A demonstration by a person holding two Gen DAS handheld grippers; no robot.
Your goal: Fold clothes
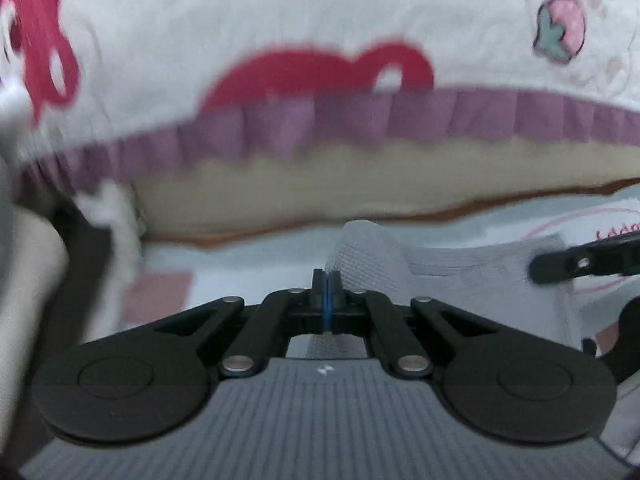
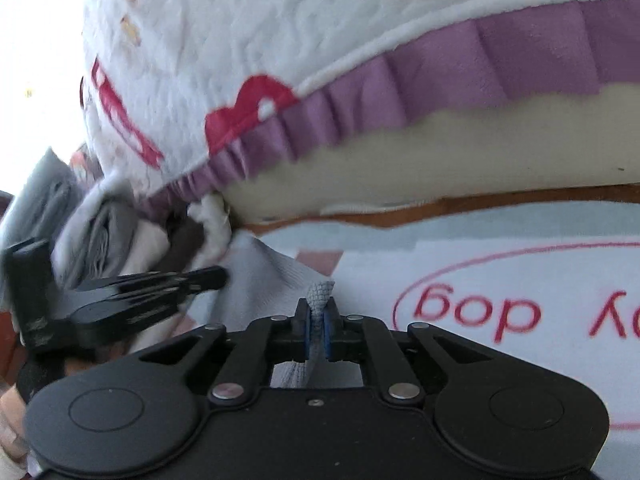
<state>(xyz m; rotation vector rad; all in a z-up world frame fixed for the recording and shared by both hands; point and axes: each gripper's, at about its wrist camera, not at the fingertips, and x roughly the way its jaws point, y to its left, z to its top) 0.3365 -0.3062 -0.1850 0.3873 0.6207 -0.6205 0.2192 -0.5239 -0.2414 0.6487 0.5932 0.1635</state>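
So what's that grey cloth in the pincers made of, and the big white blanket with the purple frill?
The grey cloth looks like a knit, probably cotton: fine ribbed loops show at the pinched corner, matte. The white blanket looks like plush fleece, with a fuzzy, dimpled pile. Its purple frill seems smoother and velvety, gathered in pleats. Fibre content can't be told by eye.
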